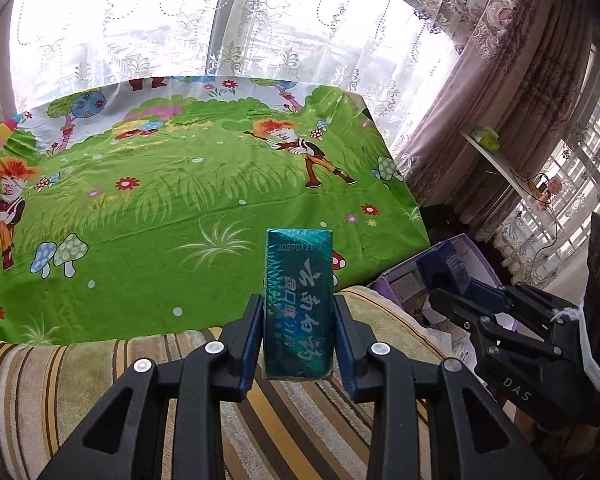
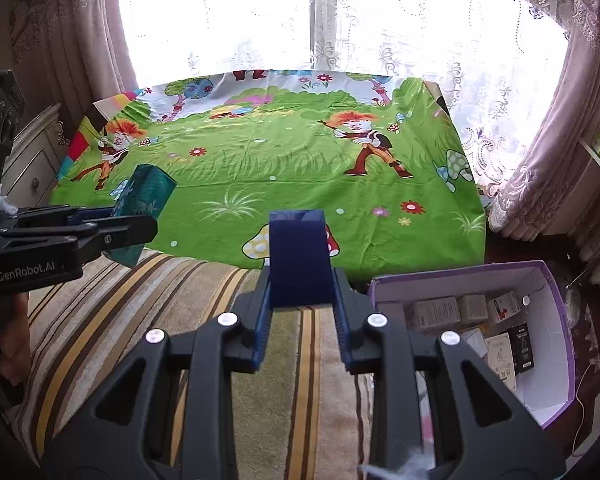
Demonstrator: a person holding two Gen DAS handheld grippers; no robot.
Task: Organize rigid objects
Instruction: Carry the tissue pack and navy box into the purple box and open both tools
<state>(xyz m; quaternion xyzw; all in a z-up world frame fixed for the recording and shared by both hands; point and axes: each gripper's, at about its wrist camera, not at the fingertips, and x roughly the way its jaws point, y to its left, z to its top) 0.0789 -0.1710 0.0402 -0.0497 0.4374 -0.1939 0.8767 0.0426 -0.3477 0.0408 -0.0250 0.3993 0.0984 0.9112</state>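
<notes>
Bright lace-curtained window (image 2: 320,20) behind cartoon-sheeted table (image 2: 260,168).

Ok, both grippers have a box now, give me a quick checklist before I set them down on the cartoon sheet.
1. Left gripper shut on teal box: ok.
2. Right gripper shut on dark blue box: ok.
3. Boxes apart from each other: ok.
4. Green cartoon sheet shows bare space ahead: ok.
5. Teal box square in the jaws: looks tilted in the right wrist view, not ok.
6. Grip firmness: cannot tell.
</notes>
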